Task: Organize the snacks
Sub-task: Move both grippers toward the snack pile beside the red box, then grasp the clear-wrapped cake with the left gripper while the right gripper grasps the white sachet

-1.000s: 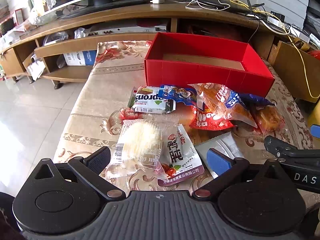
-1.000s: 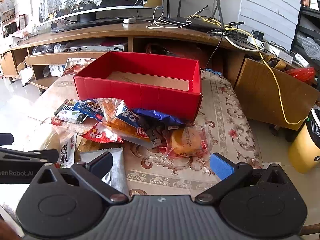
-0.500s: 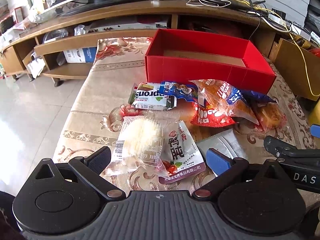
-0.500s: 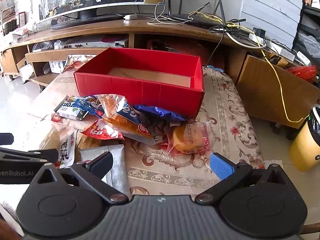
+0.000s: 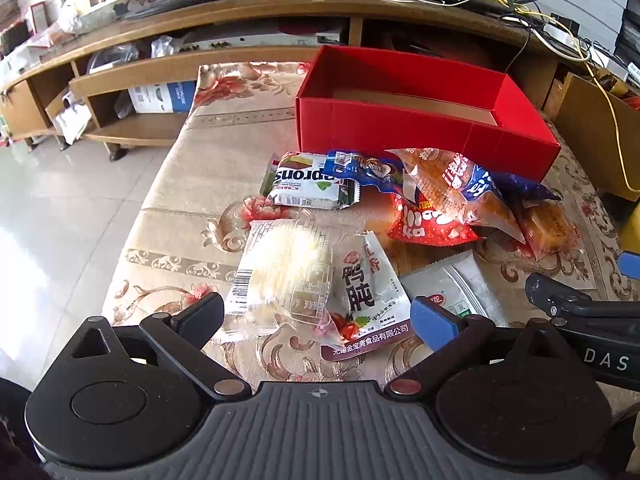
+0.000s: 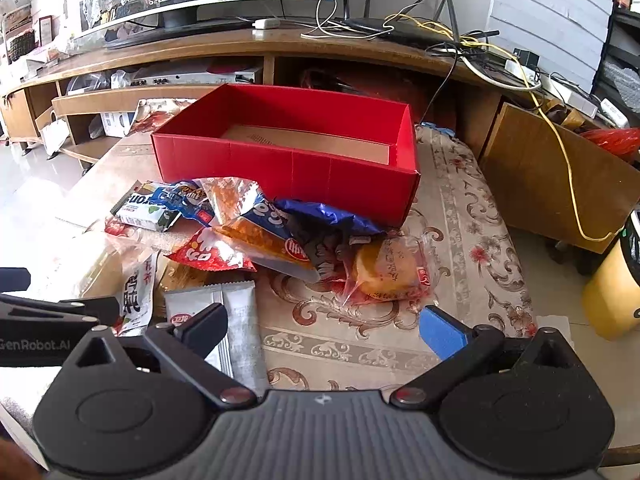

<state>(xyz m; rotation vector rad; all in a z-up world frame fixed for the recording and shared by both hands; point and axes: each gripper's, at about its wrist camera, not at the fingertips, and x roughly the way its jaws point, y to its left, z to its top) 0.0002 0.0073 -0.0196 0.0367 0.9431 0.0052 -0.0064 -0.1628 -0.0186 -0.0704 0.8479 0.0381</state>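
Both cameras had crept nearer the snack pile. Left gripper [image 5: 316, 312] and right gripper [image 6: 324, 320] gaped, holding nothing. Red box [image 5: 420, 132], upper centre, sat bare; every packet remained outside.

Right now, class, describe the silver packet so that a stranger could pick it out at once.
Find the red box on the patterned cloth; snacks lie heaped in front of it. On the near edge of that heap, by the right gripper's black finger, lies the silver packet. It alone is plain matt silver, long and flat, with one small red logo.
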